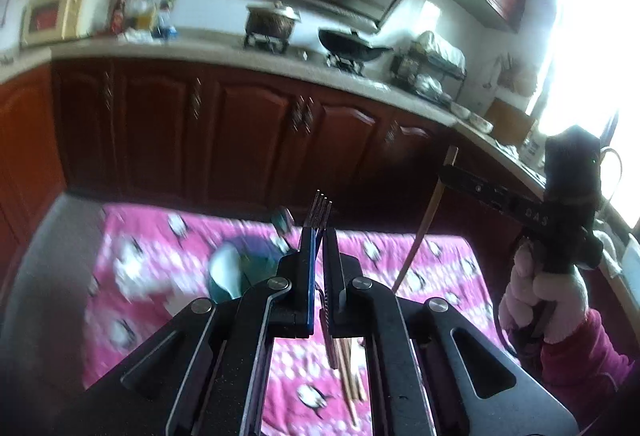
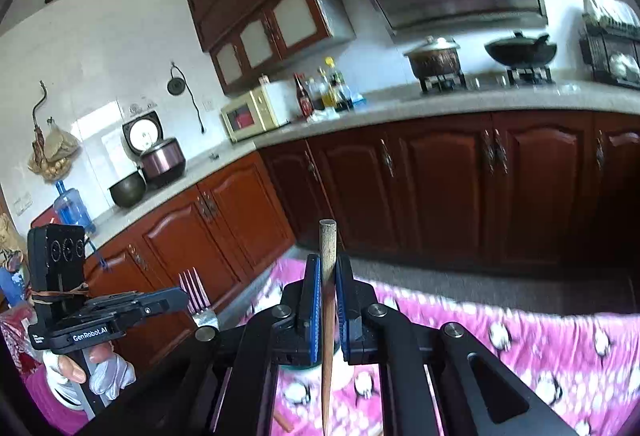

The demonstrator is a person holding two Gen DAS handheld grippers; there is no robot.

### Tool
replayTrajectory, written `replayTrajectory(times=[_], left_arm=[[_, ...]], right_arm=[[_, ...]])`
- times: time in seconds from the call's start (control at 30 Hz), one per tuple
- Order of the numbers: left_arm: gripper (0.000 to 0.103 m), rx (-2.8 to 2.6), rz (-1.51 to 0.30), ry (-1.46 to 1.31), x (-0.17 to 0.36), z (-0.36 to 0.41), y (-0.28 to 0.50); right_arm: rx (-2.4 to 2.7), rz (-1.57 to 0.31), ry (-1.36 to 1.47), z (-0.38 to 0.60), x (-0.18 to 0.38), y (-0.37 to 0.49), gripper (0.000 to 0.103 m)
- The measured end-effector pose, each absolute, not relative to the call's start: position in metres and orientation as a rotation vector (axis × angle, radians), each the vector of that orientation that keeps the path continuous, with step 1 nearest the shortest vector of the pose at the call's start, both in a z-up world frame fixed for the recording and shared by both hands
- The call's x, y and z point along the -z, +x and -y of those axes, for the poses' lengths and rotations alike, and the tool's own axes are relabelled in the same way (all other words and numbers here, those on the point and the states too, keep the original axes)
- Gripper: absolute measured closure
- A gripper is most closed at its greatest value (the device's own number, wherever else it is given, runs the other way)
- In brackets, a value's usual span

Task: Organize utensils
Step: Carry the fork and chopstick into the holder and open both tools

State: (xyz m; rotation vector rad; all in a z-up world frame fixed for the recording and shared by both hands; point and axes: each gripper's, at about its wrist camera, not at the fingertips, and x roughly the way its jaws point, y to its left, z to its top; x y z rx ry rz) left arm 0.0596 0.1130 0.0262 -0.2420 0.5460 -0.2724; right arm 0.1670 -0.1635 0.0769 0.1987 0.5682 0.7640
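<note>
My left gripper (image 1: 319, 236) is shut on a metal fork (image 1: 320, 209), tines pointing up and away; the fork also shows in the right wrist view (image 2: 195, 294). My right gripper (image 2: 328, 268) is shut on a wooden chopstick (image 2: 328, 300) held upright; the chopstick also shows in the left wrist view (image 1: 424, 224), with the right gripper (image 1: 452, 171) at its top. A teal and white cup (image 1: 236, 270) stands on the pink tablecloth (image 1: 432, 276) below the left gripper. More chopsticks (image 1: 350, 376) lie on the cloth under the left gripper.
Dark red kitchen cabinets (image 2: 440, 175) and a countertop (image 2: 400, 107) with a stove, pots, bottles and a microwave run behind the table. A dish rack (image 1: 432, 71) stands at the right. The left gripper body (image 2: 100, 312) is at the lower left of the right wrist view.
</note>
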Motion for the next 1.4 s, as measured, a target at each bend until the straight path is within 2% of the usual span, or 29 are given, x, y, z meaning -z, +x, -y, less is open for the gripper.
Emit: replayTrajectory(times=[0.17,0.37,0.7,0.97,1.13,1.2,1.27,1.4], left_arm=[[0.101,0.202,-0.507,-0.208,-0.040,-0.132,0.085],[0.101,0.122,-0.523,-0.172,-0.028,-0.152,0.115],[0.101,0.079,-0.597,-0.096,0.019,-0.150,0.133],[0.101,0.096,-0.677,-0.126,0.056,-0.139,0.141],[0.101,0.081,-0.714,-0.159,0.072,-0.138,0.146],[0.101,0.074,-0.714,-0.187,0.072,-0.141,0.146],[0.101,0.079,-0.719,-0.230,0.071,-0.145,0.147],[0.094,0.080,-0.729,-0.248,0.067,-0.145,0.144]], right_arm=[[-0.775,-0.542,0.202,0.128,-0.088,0.195,0.096],[-0.753,-0.534,0.183,0.087,-0.081,0.225,0.096],[-0.731,-0.582,0.098,0.041,-0.028,0.241,0.096],[-0.764,-0.718,0.075,0.034,0.022,0.242,0.097],[-0.800,-0.769,0.114,0.039,0.032,0.249,0.097],[-0.805,-0.798,0.133,0.043,0.036,0.252,0.093],[-0.808,-0.804,0.148,0.049,0.037,0.251,0.085],[-0.807,-0.803,0.159,0.059,0.037,0.245,0.084]])
